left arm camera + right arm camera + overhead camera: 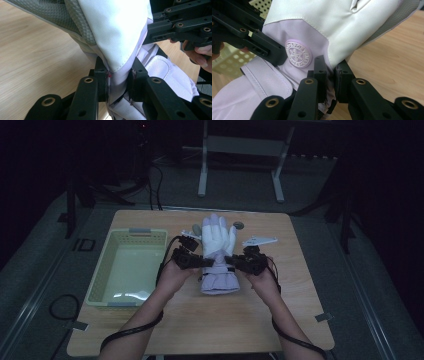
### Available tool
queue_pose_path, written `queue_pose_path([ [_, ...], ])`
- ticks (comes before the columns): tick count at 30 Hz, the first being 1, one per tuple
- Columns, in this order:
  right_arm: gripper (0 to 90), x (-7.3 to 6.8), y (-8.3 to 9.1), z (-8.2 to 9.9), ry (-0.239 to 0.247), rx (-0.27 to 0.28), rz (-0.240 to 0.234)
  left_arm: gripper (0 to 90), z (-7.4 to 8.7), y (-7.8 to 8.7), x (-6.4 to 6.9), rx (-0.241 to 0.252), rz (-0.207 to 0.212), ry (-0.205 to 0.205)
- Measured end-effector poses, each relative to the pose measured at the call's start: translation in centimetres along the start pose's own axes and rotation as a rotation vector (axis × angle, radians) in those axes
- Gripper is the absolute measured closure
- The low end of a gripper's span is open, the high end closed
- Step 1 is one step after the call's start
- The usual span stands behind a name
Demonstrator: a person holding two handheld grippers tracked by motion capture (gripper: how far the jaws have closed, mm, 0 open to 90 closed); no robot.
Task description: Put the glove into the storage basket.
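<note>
**Caller:** Across the wooden table [200, 330], biggest first: a pale green basket [102, 270] sits at the person's left, with nothing in it that I can see. Just beside it, mid-table, is the white and lilac ski glove [218, 251], fingers pointing away.

**Analyst:** And both tools are on it?

**Caller:** Both. The left gripper [119, 83] is clamped on the lilac fabric at the wrist, cloth squeezed between its jaws. The right gripper [331, 80] is pinched on the opposite edge, close to the round snowflake badge [298, 54].

**Analyst:** How far along?

**Caller:** The grip is done on both sides. Whether the cuff is off the table is hard to call in this dim light. Carrying it across and dropping it into the basket is probably what's left.
</note>
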State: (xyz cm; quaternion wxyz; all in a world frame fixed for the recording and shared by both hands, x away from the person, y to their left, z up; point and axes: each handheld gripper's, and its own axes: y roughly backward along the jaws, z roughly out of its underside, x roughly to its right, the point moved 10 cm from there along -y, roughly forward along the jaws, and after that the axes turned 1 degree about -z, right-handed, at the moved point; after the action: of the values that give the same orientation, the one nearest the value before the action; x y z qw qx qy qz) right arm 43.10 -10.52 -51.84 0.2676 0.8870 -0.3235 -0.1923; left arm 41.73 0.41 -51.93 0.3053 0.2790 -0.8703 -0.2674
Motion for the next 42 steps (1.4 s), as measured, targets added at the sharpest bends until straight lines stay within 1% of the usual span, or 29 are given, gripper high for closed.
queue_pose_path([
  [2, 81.9, -0.6, 0.0, -0.6, -0.004, 0.007, -0.004, 73.8, -0.1, 0.9, -0.2, -0.005, -0.006, -0.011],
  [7, 81.9, -2.1, -0.2, -2.1, 0.009, 0.019, -0.004, 73.7, -0.4, 3.0, -0.6, -0.007, -0.007, -0.011],
  [8, 81.9, -2.1, -0.2, -2.1, 0.009, 0.019, -0.004, 73.7, -0.4, 3.0, -0.6, -0.007, -0.007, -0.011],
  [9, 81.9, -3.0, -0.4, -2.9, 0.020, 0.022, -0.007, 73.7, -0.4, 3.8, -0.8, -0.009, -0.012, -0.016],
  [10, 81.9, -3.0, -0.4, -2.9, 0.020, 0.022, -0.007, 73.7, -0.4, 4.2, -0.8, -0.008, -0.013, -0.016],
  [12, 81.9, -3.7, -0.5, -3.4, 0.027, 0.025, -0.018, 73.7, -0.3, 5.1, -1.0, -0.013, -0.018, -0.025],
  [13, 81.9, -3.7, -0.5, -3.4, 0.027, 0.025, -0.018, 73.7, -0.3, 5.1, -1.0, -0.013, -0.018, -0.025],
  [14, 81.9, -4.1, -0.6, -3.6, 0.023, 0.028, -0.027, 73.7, -0.1, 6.0, -1.3, -0.018, -0.025, -0.019],
  [15, 81.9, -4.7, -1.0, -4.1, 0.029, 0.030, -0.038, 73.7, -0.1, 6.3, -1.5, -0.018, -0.028, -0.016],
  [17, 81.8, -5.5, -1.5, -4.5, 0.034, 0.030, -0.039, 73.7, 0.1, 6.9, -1.8, -0.020, -0.028, -0.015],
  [19, 81.8, -5.5, -1.5, -4.5, 0.034, 0.030, -0.039, 73.7, 0.2, 7.2, -2.0, -0.022, -0.027, -0.010],
  [22, 81.9, -6.6, -2.4, -5.0, 0.029, 0.030, -0.050, 73.7, 0.6, 8.5, -2.9, -0.036, -0.043, -0.017],
  [24, 81.9, -7.3, -2.9, -5.5, 0.029, 0.033, -0.057, 73.7, 0.8, 9.2, -3.2, -0.027, -0.043, -0.022],
  [25, 81.9, -7.3, -2.9, -5.5, 0.029, 0.033, -0.057, 73.6, 0.8, 9.2, -3.2, -0.027, -0.043, -0.022],
  [26, 81.8, -7.6, -3.1, -5.7, 0.033, 0.032, -0.062, 73.6, 1.1, 10.0, -3.6, -0.020, -0.037, -0.022],
  [27, 81.8, -8.5, -3.6, -6.2, 0.046, 0.025, -0.079, 73.6, 1.4, 10.6, -4.0, -0.024, -0.041, -0.020],
  [28, 81.8, -8.5, -3.6, -6.2, 0.046, 0.025, -0.079, 73.6, 1.4, 10.6, -4.0, -0.024, -0.041, -0.020],
  [29, 81.8, -9.1, -4.2, -6.6, 0.062, 0.019, -0.080, 73.7, 1.5, 10.9, -4.2, -0.023, -0.046, -0.018],
  [31, 81.8, -9.1, -4.2, -6.6, 0.062, 0.019, -0.080, 73.7, 1.6, 11.2, -4.3, -0.022, -0.049, -0.015],
  [32, 81.8, -9.4, -4.3, -6.7, 0.066, 0.019, -0.080, 73.7, 2.0, 12.2, -5.0, -0.018, -0.058, -0.008],
  [33, 81.8, -10.7, -5.4, -7.5, 0.081, 0.015, -0.087, 73.7, 2.2, 12.7, -5.2, -0.019, -0.059, -0.003],
  [35, 81.8, -11.6, -6.0, -7.9, 0.083, 0.012, -0.097, 73.7, 2.9, 14.0, -6.1, -0.020, -0.070, 0.008],
  [36, 81.8, -11.6, -6.0, -7.9, 0.083, 0.012, -0.097, 73.7, 2.9, 14.0, -6.1, -0.020, -0.070, 0.008],
  [37, 81.8, -12.0, -6.4, -8.0, 0.085, 0.010, -0.101, 73.7, 3.1, 14.5, -6.4, -0.021, -0.076, 0.010],
  [38, 81.8, -12.9, -7.1, -8.4, 0.090, 0.009, -0.112, 73.7, 3.6, 15.3, -7.1, -0.023, -0.083, 0.022],
  [39, 81.8, -13.4, -7.5, -8.5, 0.092, 0.009, -0.115, 73.7, 3.6, 15.3, -7.1, -0.023, -0.083, 0.022],
  [40, 81.8, -13.8, -7.9, -8.7, 0.095, 0.008, -0.119, 73.7, 4.1, 16.2, -7.7, -0.026, -0.096, 0.022],
  [41, 81.8, -14.2, -8.3, -8.8, 0.094, 0.003, -0.124, 73.7, 4.1, 16.2, -7.7, -0.026, -0.096, 0.022],
  [42, 81.8, -14.2, -8.3, -8.8, 0.094, 0.003, -0.124, 73.7, 4.3, 16.5, -7.9, -0.022, -0.105, 0.021],
])
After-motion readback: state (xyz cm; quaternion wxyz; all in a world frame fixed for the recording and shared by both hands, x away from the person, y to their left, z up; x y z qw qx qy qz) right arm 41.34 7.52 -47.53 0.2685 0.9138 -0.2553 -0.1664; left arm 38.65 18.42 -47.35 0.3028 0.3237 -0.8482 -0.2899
